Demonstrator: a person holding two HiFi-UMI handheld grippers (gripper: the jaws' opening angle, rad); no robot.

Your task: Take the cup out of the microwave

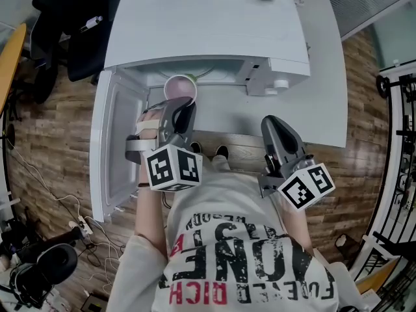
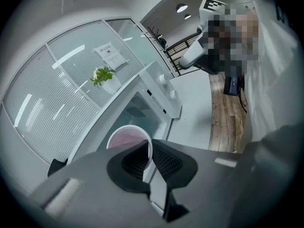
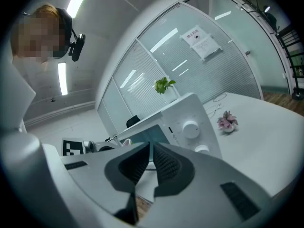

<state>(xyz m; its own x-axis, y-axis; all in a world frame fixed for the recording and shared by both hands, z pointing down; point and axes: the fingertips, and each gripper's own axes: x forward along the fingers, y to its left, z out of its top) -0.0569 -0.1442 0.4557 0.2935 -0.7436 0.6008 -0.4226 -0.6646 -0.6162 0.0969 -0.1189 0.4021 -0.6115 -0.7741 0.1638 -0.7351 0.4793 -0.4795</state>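
Left gripper (image 1: 182, 107), head view: clamped on the near rim of the round white cup with pink interior (image 1: 180, 88), which sits at the open front of the white microwave oven (image 1: 214, 31).
Left gripper view: jaws narrow, one pad inside the cup wall, one outside.
Right gripper (image 1: 273, 123), head view: well apart from the cup, touching nothing.
Right gripper view: jaws all but together, nothing between them.
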